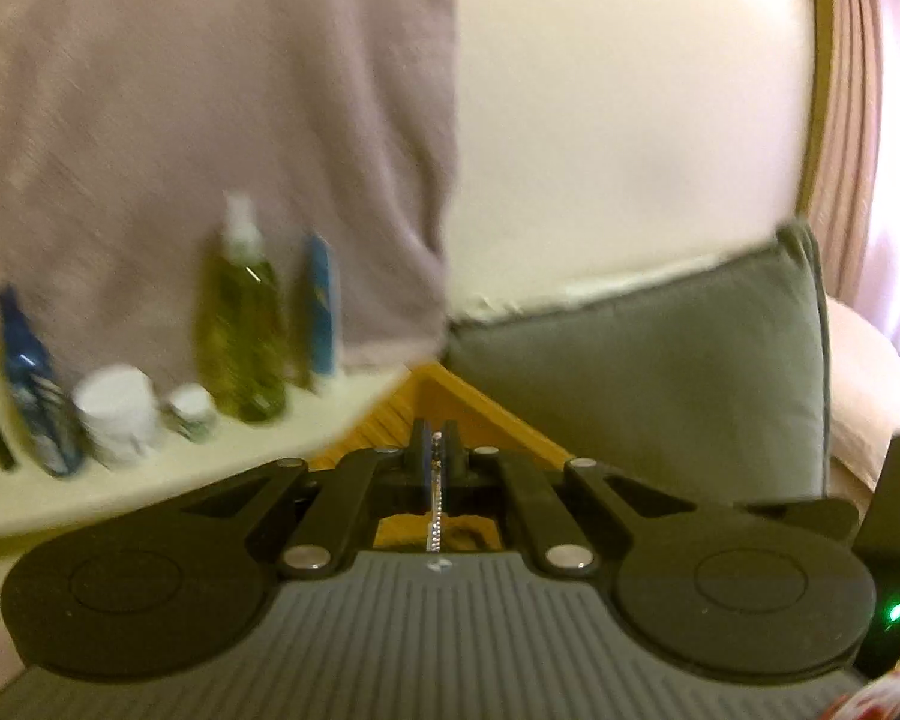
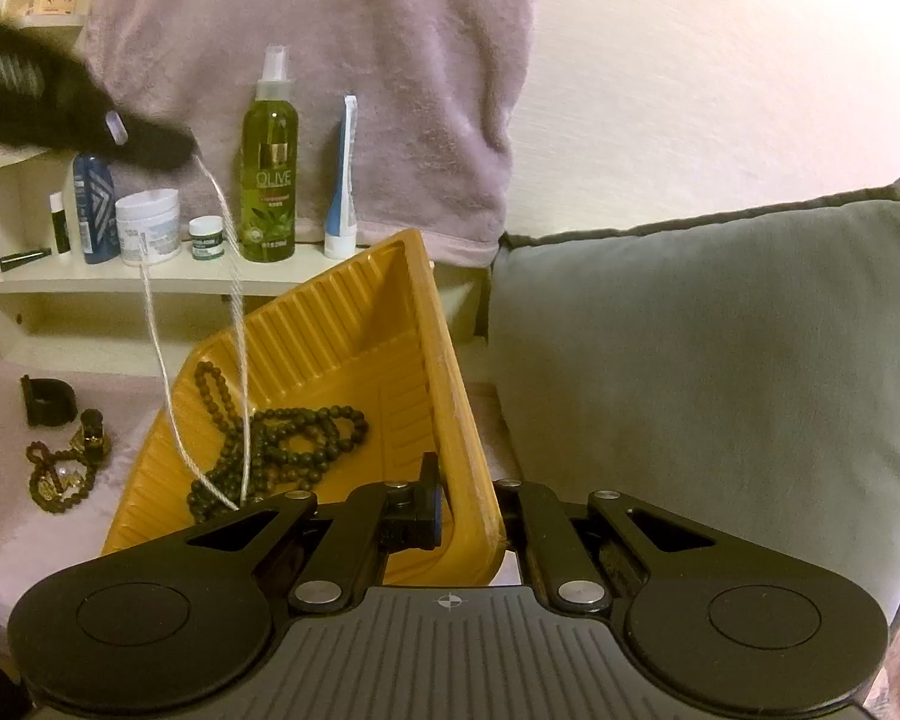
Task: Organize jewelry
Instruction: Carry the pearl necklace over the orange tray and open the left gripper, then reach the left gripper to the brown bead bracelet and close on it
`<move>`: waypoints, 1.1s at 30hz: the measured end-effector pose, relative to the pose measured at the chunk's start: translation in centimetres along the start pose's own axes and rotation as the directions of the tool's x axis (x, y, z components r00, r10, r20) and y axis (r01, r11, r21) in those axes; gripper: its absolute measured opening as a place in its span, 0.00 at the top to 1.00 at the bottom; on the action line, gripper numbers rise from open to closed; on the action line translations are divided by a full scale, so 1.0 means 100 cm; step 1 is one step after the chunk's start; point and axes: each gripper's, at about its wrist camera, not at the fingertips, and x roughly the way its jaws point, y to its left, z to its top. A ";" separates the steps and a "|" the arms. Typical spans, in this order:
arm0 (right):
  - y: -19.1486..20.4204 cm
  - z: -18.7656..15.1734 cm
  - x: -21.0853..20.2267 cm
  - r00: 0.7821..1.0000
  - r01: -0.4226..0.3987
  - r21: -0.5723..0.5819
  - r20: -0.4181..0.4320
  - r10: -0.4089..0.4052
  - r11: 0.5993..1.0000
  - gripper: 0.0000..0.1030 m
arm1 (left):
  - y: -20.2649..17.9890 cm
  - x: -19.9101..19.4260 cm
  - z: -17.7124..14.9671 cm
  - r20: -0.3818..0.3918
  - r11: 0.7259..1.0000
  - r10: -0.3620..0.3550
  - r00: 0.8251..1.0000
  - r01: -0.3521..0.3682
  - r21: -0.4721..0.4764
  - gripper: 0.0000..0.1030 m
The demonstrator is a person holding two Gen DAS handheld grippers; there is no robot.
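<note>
My right gripper (image 2: 471,510) is shut on the near wall of a tilted yellow tray (image 2: 354,324), one finger inside and one outside. A long dark bead necklace (image 2: 282,444) lies in the tray. My left gripper (image 2: 183,150), blurred at the upper left, is shut on a thin silver chain (image 2: 237,300) that hangs in a long loop down into the tray. In the left wrist view that gripper (image 1: 435,450) pinches the chain (image 1: 435,519), with a corner of the tray (image 1: 450,402) just beyond. More jewelry (image 2: 60,474) lies on the pink cloth to the left of the tray.
A cream shelf (image 2: 90,285) behind the tray carries an olive spray bottle (image 2: 269,180), a blue tube (image 2: 342,180), a white jar (image 2: 149,228) and a blue bottle (image 2: 95,210). A pink towel (image 2: 306,30) hangs above. A grey cushion (image 2: 690,360) fills the right. A black clip (image 2: 45,399) sits by the jewelry.
</note>
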 end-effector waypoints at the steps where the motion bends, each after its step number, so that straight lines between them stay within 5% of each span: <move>1: 0.000 0.000 0.000 1.000 -0.001 0.001 0.000 0.001 1.000 0.94 | -0.002 0.005 -0.004 -0.016 1.000 -0.009 1.000 0.009 0.000 0.98; 12: 0.000 0.000 0.000 1.000 -0.001 0.005 -0.002 0.001 1.000 0.94 | 0.015 0.027 -0.037 -0.141 0.998 -0.004 0.990 -0.005 -0.068 0.93; 20: -0.001 0.000 0.001 1.000 0.001 -0.001 -0.005 -0.001 1.000 0.94 | 0.060 -0.002 -0.044 -0.120 0.979 0.129 0.984 -0.146 -0.142 0.81; 28: -0.002 -0.001 0.002 1.000 0.004 -0.004 -0.007 -0.004 1.000 0.94 | 0.117 -0.027 -0.077 -0.182 0.913 0.327 0.927 -0.360 -0.193 0.74; 33: -0.001 -0.002 0.003 1.000 0.008 -0.009 -0.011 -0.008 1.000 0.94 | 0.130 -0.034 -0.102 -0.210 0.882 0.396 0.894 -0.434 -0.185 0.73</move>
